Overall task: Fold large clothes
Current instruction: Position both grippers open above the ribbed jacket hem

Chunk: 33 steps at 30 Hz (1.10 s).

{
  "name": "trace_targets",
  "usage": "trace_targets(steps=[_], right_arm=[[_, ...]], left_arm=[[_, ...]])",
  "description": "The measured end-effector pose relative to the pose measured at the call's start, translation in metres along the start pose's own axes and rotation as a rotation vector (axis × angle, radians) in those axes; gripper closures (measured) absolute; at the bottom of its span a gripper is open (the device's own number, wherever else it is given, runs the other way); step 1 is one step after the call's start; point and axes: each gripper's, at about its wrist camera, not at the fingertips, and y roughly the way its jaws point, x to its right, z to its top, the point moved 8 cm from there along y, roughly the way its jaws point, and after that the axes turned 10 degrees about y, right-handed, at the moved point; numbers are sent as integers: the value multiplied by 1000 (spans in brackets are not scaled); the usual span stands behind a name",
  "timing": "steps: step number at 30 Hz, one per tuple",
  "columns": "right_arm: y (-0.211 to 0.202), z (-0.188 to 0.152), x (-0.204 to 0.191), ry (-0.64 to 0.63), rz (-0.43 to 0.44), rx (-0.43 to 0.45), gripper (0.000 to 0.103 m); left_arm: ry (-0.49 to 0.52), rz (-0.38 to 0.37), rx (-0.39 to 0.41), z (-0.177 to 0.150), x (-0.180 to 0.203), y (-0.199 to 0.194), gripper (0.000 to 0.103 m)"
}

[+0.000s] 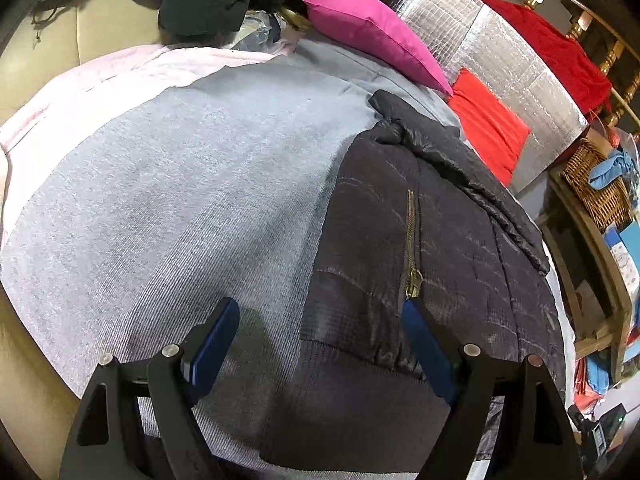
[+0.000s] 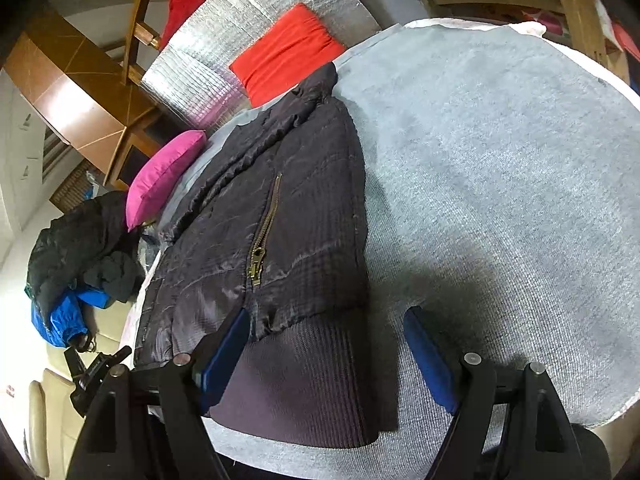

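Observation:
A dark quilted jacket (image 1: 432,248) with a brass zip and ribbed hem lies flat on a grey cloth (image 1: 180,200) that covers the bed. In the left wrist view my left gripper (image 1: 320,320) hovers open over the jacket's near hem, at its left edge, one blue pad over the grey cloth and the other by the zip pull. The right wrist view shows the same jacket (image 2: 280,220) on the grey cloth (image 2: 500,180). My right gripper (image 2: 324,328) stands open over the ribbed hem's right corner. Neither gripper holds anything.
A magenta cushion (image 1: 372,28), a red cushion (image 1: 488,124) and a silver foil mat (image 1: 500,40) lie at the bed's far side. A pile of black and blue clothes (image 2: 76,264) sits on a beige surface. A wicker basket (image 1: 596,184) and wooden furniture stand to the right.

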Motion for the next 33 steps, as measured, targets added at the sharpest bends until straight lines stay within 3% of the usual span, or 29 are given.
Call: trace_targets(steps=[20,33], right_arm=[[12,-9,-11,-73,-41,-32,20],[13,-11,-20,-102,-40,-37,21]], left_arm=[[110,88,-65,-6,10,14,19],[144,72,-92,-12,14,15,19]])
